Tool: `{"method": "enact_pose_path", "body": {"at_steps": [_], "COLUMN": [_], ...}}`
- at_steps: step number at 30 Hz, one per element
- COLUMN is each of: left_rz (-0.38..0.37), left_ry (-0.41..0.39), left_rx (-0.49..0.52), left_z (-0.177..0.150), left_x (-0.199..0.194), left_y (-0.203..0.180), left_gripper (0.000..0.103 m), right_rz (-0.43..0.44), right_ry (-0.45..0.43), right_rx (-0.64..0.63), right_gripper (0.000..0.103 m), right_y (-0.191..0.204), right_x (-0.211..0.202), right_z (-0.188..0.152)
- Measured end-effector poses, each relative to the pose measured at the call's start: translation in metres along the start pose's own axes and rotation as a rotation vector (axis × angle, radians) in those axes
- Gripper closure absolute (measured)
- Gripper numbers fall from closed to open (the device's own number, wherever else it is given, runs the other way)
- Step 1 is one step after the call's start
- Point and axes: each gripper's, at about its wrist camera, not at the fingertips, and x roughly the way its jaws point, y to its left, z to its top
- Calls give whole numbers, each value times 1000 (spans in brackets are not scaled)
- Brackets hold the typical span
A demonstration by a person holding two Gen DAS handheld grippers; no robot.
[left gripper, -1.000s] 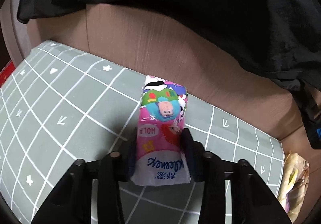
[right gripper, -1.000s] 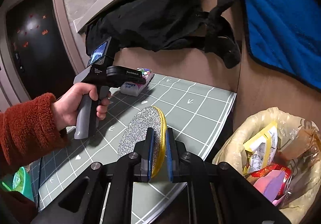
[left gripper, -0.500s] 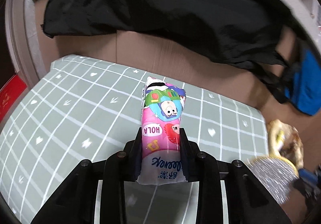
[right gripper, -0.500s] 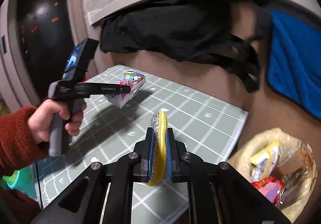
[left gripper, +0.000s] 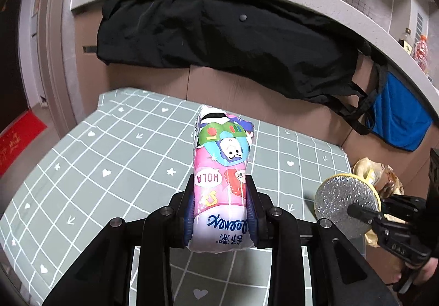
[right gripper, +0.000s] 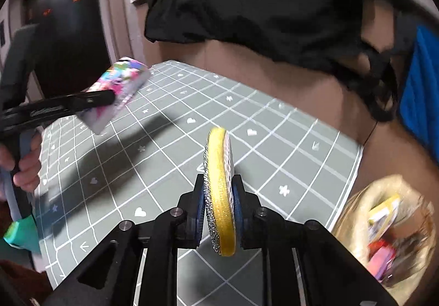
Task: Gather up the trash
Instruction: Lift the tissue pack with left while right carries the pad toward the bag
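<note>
My left gripper (left gripper: 221, 210) is shut on a pink cartoon-printed tissue pack (left gripper: 222, 169) and holds it above the green grid mat (left gripper: 109, 163). It also shows blurred in the right wrist view (right gripper: 115, 92). My right gripper (right gripper: 219, 196) is shut on a round scouring pad (right gripper: 219, 190), yellow with a silver glitter face, held on edge above the mat (right gripper: 274, 152). The pad shows in the left wrist view (left gripper: 345, 204) too. A yellowish trash bag (right gripper: 384, 229) with wrappers inside stands off the mat's right edge.
A black garment (left gripper: 233, 42) hangs over the cardboard wall (left gripper: 170, 84) behind the mat. A blue cloth (left gripper: 397, 119) hangs at the right. A green object (right gripper: 19, 234) lies at the lower left by the mat's edge.
Both grippers have risen higher above the mat with their loads. The tissue pack left the mat a second ago. The scouring pad now stands edge-on to the right camera.
</note>
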Motion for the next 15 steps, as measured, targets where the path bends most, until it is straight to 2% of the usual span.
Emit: {"method": "enact_pose_path", "body": {"at_steps": [3, 12, 15], "left_rz": [11, 76, 71], "left_ry": [-49, -281, -324], "left_rx": [26, 78, 90], "left_z": [10, 59, 68], "left_x": [-10, -54, -64], "left_y": [-12, -71, -94], "left_gripper": [71, 71, 71], "right_rz": [7, 25, 12], "right_ry": [-41, -229, -268], "right_rx": [6, -16, -14], "right_gripper": [89, 89, 89], "right_y": [-4, -20, -32], "right_x": [-11, -80, -100], "right_z": [7, 56, 64]}}
